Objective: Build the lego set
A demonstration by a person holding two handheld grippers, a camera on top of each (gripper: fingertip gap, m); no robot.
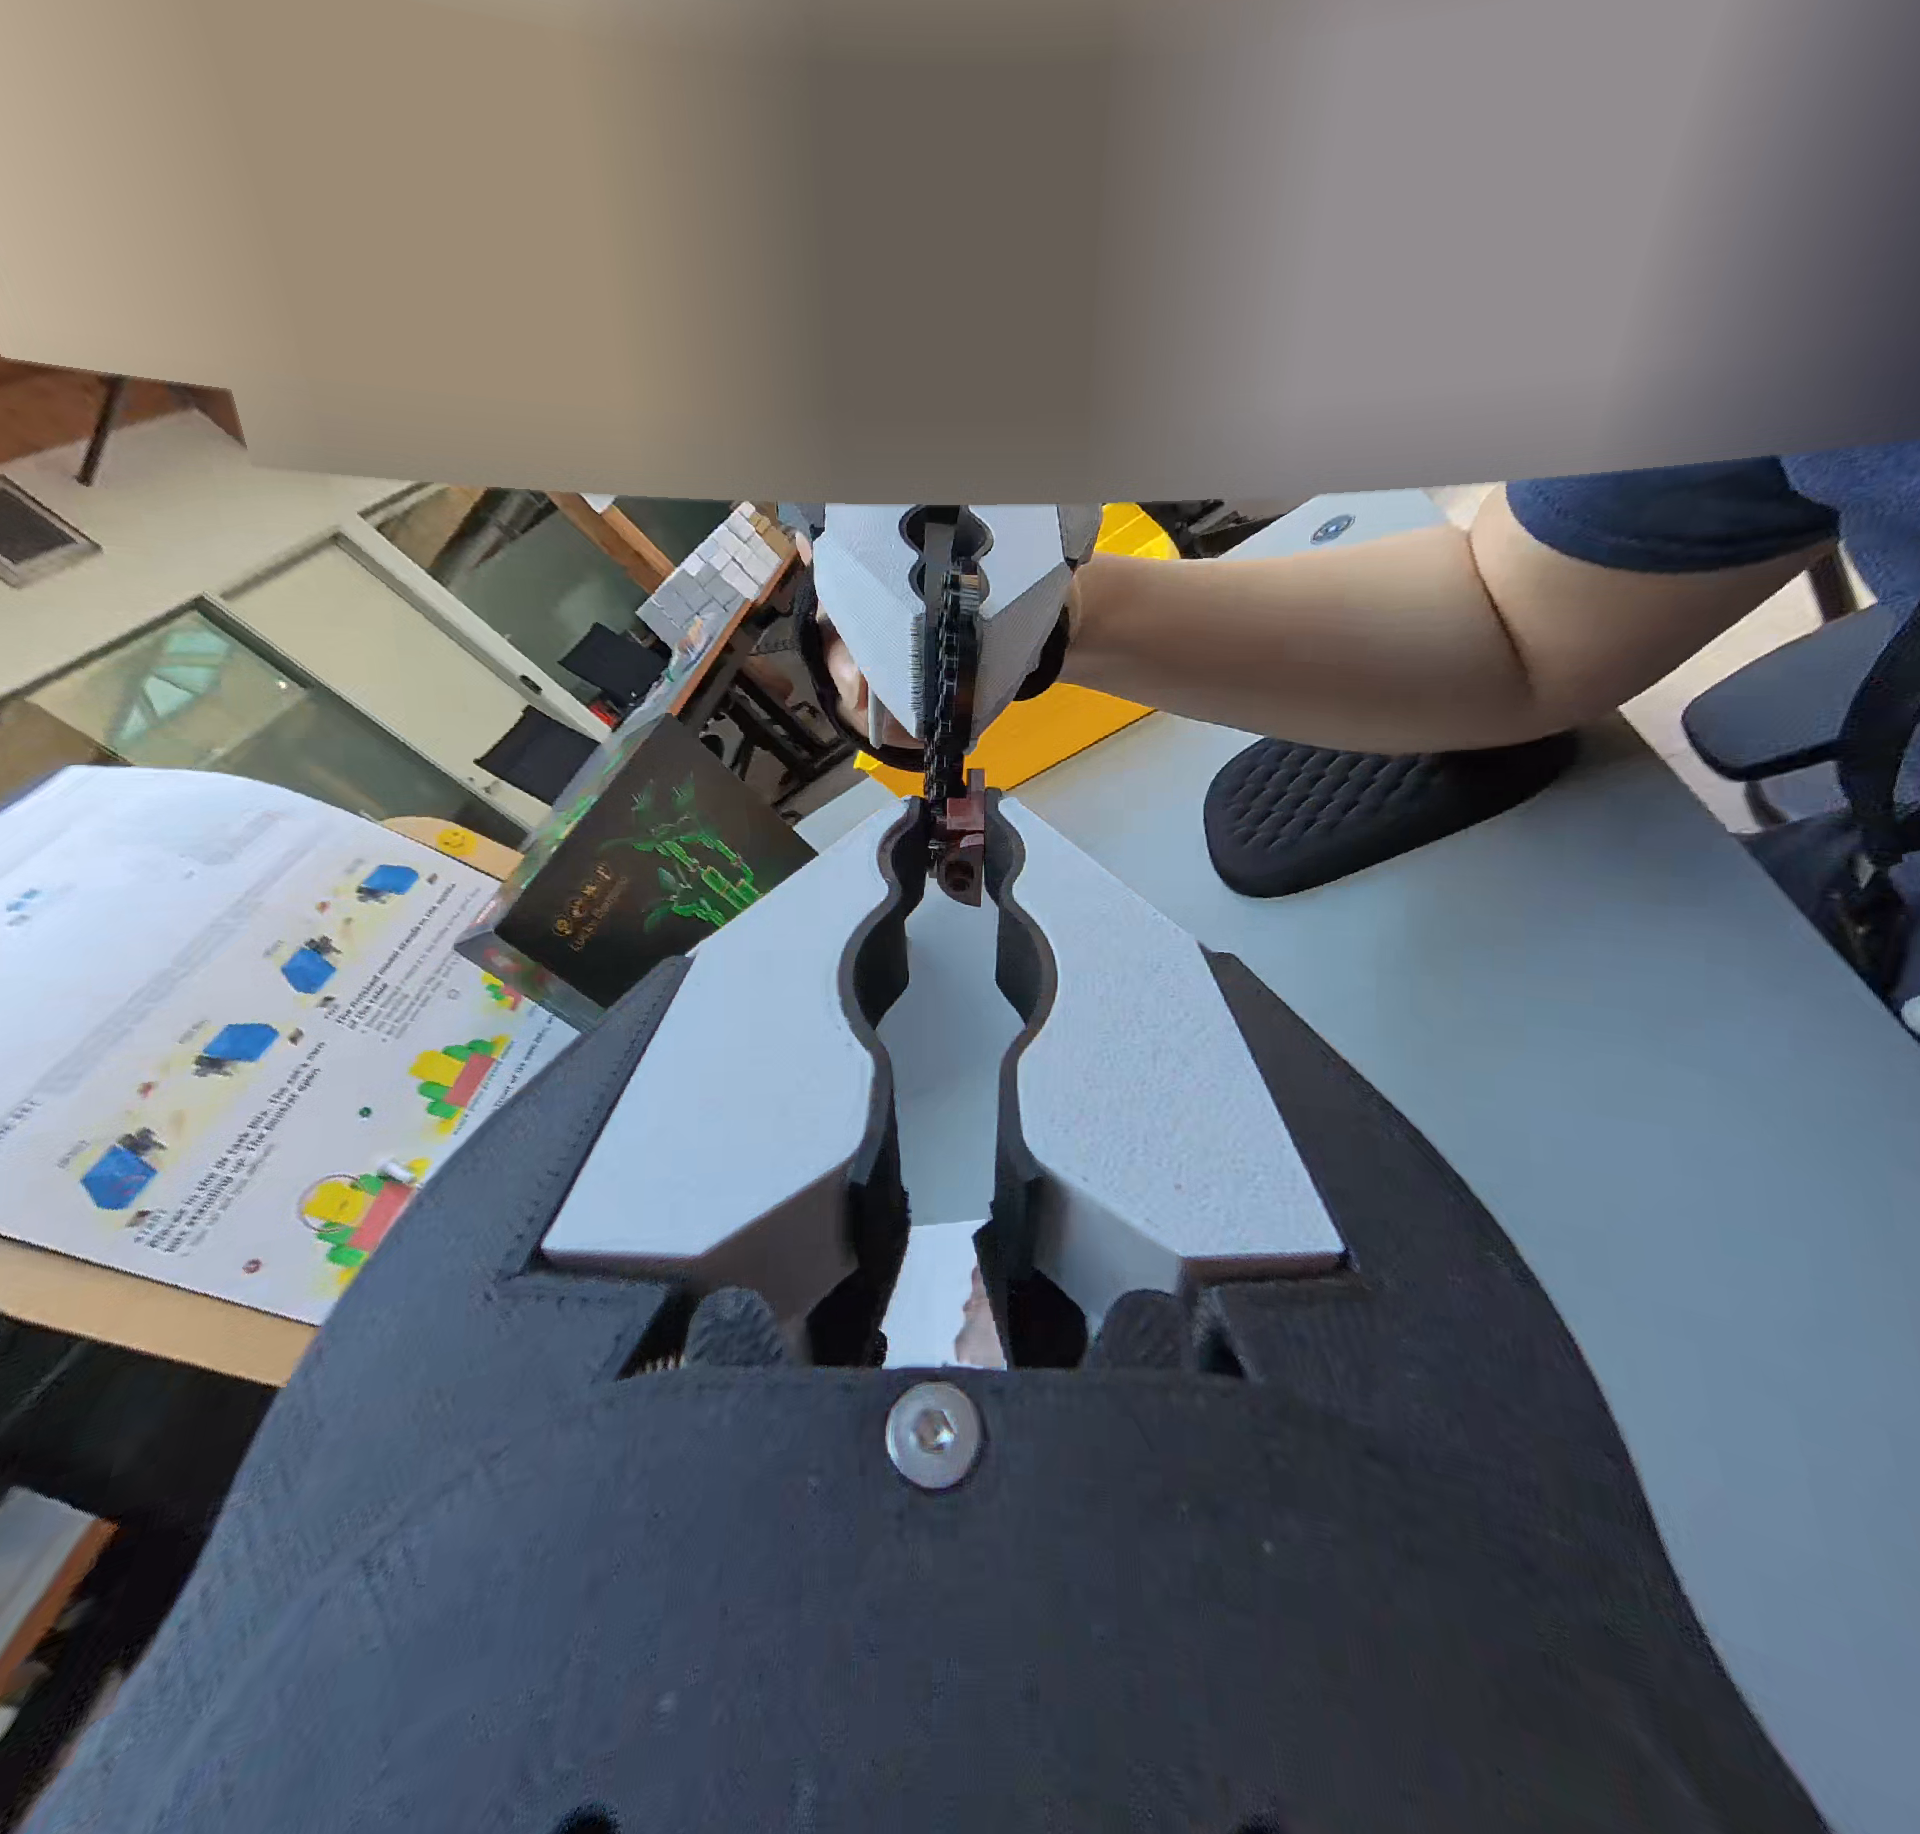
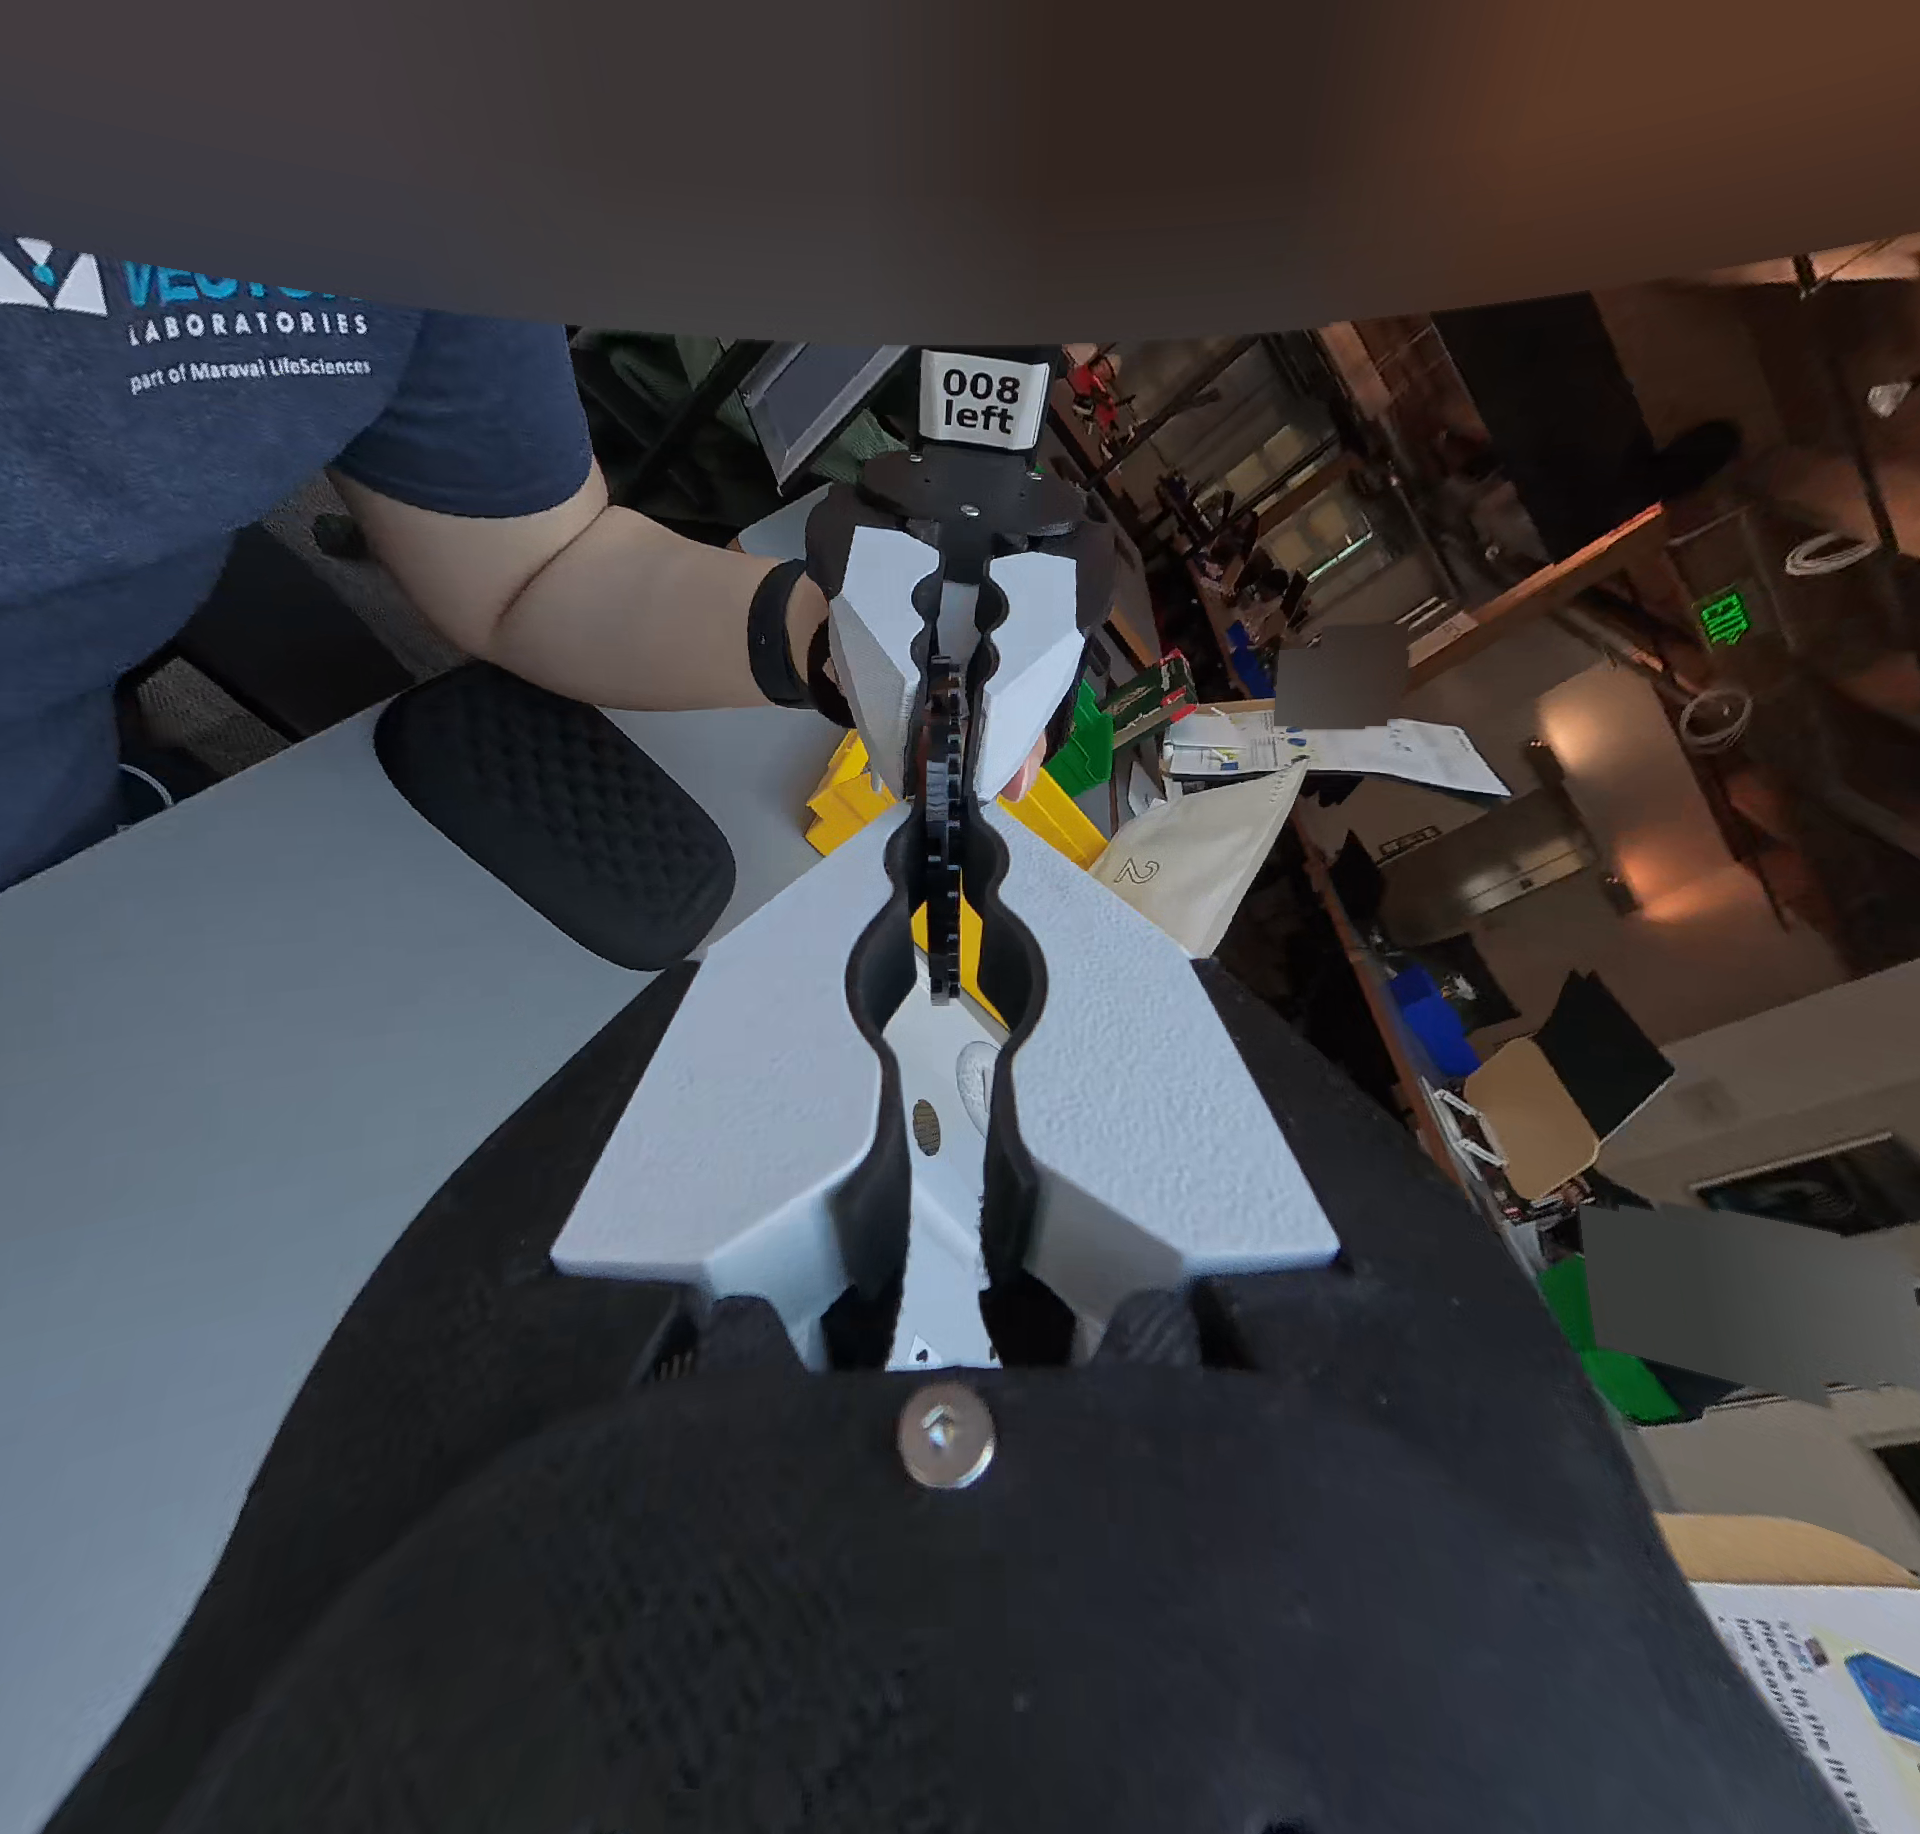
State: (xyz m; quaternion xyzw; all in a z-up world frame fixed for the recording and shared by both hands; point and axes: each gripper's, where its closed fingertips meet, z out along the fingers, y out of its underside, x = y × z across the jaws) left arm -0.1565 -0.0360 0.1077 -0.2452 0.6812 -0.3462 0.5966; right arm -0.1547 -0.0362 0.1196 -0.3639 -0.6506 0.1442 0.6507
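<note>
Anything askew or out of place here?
Nothing stands out. The left tongs are shut on a small reddish-brown lego piece; the right tongs are shut on a long black studded lego plate. The two meet end to end above the grey table. No spill or damage is visible.

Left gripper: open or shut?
Shut: the left gripper pinches a small brown piece at its fingertips, against the black plate.

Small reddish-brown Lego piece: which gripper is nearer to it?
Left. The left gripper is shut on the small reddish-brown Lego piece at its tip; the right gripper faces it from beyond, gripping a black studded Lego plate that meets the piece.
</note>
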